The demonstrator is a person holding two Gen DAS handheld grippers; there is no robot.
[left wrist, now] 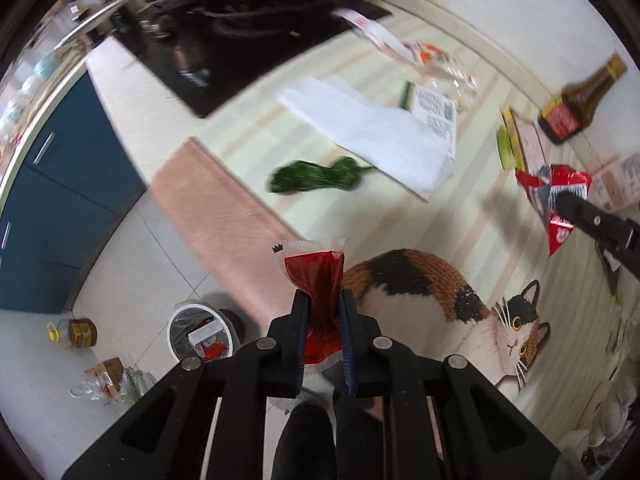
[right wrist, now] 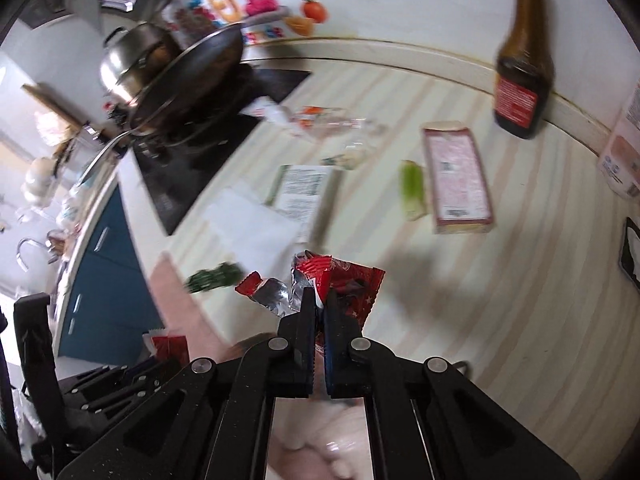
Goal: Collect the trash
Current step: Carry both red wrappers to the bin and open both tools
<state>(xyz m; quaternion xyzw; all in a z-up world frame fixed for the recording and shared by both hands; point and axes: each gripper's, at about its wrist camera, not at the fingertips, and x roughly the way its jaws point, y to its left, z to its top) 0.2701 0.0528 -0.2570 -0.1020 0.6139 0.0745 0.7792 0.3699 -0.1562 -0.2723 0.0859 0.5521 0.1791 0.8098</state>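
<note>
Two grippers, each clenched on a piece of trash, above a kitchen tabletop (left wrist: 248, 136) covered by a striped mat printed with a calico cat (left wrist: 448, 300). Left gripper (left wrist: 323, 300): jaws grasping a red sachet (left wrist: 316, 276) with a white crimped top edge; the sachet stands upright between the pads and hangs over the pink border of the mat, just beside the cat's back. Right gripper (right wrist: 319, 300): jaws nearly together, pinching a crumpled red foil wrapper (right wrist: 340, 280) whose silver lining shows at its left side. In the left wrist view the same wrapper appears to the right of the cat, well apart from the sachet, at the tip of the other gripper's black finger.

Items lying on the tabletop, placed relative to the cat: a green pepper (left wrist: 316, 176) beyond its back; a white folded sheet (left wrist: 372, 128) farther on, touching the pepper's stem; a clear plastic package (right wrist: 336, 124) near the black cooktop (left wrist: 224, 40); a pink flat box (right wrist: 458, 180) with a pale green vegetable piece (right wrist: 414, 188) just beside it; a dark sauce bottle (right wrist: 522, 68) against the back wall.

On the floor below the tabletop edge, left of the cat: a white-rimmed trash bin (left wrist: 202, 334) already holding packaging, a small jar (left wrist: 76, 332) and loose wrappers near it. Both views are motion-blurred.
</note>
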